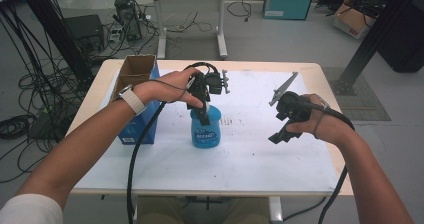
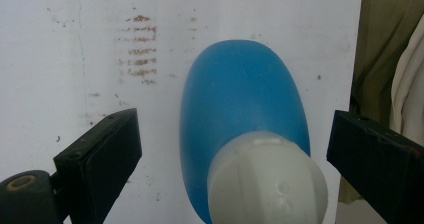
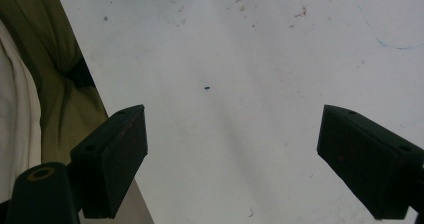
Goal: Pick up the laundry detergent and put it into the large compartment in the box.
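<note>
A blue plastic bottle [image 1: 205, 129] with a white cap stands upright near the middle of the white sheet [image 1: 250, 159]. My left gripper [image 1: 202, 111] hangs straight above it, pointing down. In the left gripper view the bottle [image 2: 240, 104] and its white cap [image 2: 267, 181] lie between the two black jaws, which stand wide apart and touch nothing, so my left gripper [image 2: 235, 159] is open. My right gripper [image 1: 280, 131] hovers over the right part of the sheet, about a hand's width from the bottle. In its own view my right gripper [image 3: 232, 159] is open over the bare sheet [image 3: 240, 84].
An open cardboard box [image 1: 134, 71] with blue sides stands at the table's left, close to my left forearm. The wooden table edge [image 1: 320, 71] frames the white sheet. Behind the table are a desk, cables and a teal cabinet [image 1: 290, 1].
</note>
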Demonstrator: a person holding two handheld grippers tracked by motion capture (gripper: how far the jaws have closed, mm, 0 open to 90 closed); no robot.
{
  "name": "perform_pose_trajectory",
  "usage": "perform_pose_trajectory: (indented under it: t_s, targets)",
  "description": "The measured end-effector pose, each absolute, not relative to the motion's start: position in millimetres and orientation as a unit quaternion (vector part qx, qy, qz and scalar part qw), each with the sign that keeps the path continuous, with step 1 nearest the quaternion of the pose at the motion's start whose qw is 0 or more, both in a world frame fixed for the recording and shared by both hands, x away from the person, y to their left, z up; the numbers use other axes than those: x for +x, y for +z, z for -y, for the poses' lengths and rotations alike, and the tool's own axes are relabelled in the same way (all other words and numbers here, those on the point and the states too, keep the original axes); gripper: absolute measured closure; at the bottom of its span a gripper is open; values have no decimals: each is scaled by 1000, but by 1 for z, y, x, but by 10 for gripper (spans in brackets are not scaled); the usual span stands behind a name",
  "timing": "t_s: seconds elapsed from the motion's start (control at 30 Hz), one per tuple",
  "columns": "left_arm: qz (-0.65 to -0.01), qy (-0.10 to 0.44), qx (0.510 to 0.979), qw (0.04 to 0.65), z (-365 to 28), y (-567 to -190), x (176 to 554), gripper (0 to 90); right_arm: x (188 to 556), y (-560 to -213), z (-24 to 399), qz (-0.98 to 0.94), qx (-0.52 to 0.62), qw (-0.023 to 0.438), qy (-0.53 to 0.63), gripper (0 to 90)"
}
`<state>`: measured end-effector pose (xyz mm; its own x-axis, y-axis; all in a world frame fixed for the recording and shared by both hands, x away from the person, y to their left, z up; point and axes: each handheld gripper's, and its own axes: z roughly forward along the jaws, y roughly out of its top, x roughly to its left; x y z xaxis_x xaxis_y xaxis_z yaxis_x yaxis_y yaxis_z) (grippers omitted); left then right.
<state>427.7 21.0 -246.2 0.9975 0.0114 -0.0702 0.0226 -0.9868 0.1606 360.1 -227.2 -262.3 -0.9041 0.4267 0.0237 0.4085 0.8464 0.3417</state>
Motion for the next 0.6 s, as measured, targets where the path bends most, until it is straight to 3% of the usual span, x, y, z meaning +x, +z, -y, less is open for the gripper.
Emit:
perform_pose_trajectory:
  t_s: [0.6]
  targets:
    - [-10, -34, 996, 81, -21, -246, 428, 76, 359, -262, 228, -960, 218, 28, 172, 128]
